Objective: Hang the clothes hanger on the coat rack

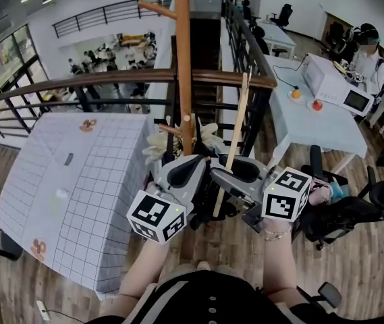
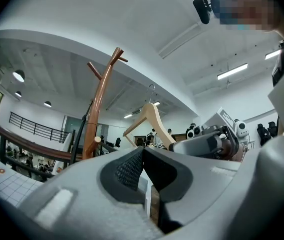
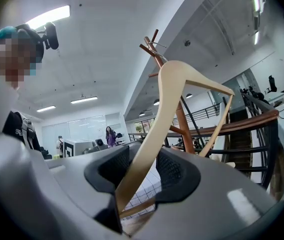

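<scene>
The clothes hanger (image 3: 181,84) is pale smooth wood: a curved shoulder piece, a straight bar across its lower side, and a thin wire hook at the top. The right gripper (image 1: 235,164) clamps one sloping arm of it between ribbed black pads. The hanger stands up out of the jaws, on no peg and just to the right of the coat rack (image 1: 183,59) in the head view.

The left gripper (image 2: 142,159) is alongside. Its two pads are pressed together with nothing between them.

The coat rack is a round reddish-brown wooden pole. Three short angled pegs show in the left gripper view, two near the top and one stub low down.

Close behind the rack is a curved railing (image 1: 111,79) with a wooden top rail on dark metal bars. Something pale and crumpled lies at the pole's foot; I cannot tell what it is.

To the left is a table (image 1: 104,248) under a white cloth with a grid pattern. Four small items lie on it: one near the far edge, two toward the middle and one by the near left corner.

To the right, a white desk (image 1: 293,123) carries one white box-shaped machine (image 1: 333,83), and two round knobs, orange and red, sit along its near edge. Black office chairs stand on the plank floor beside it.
</scene>
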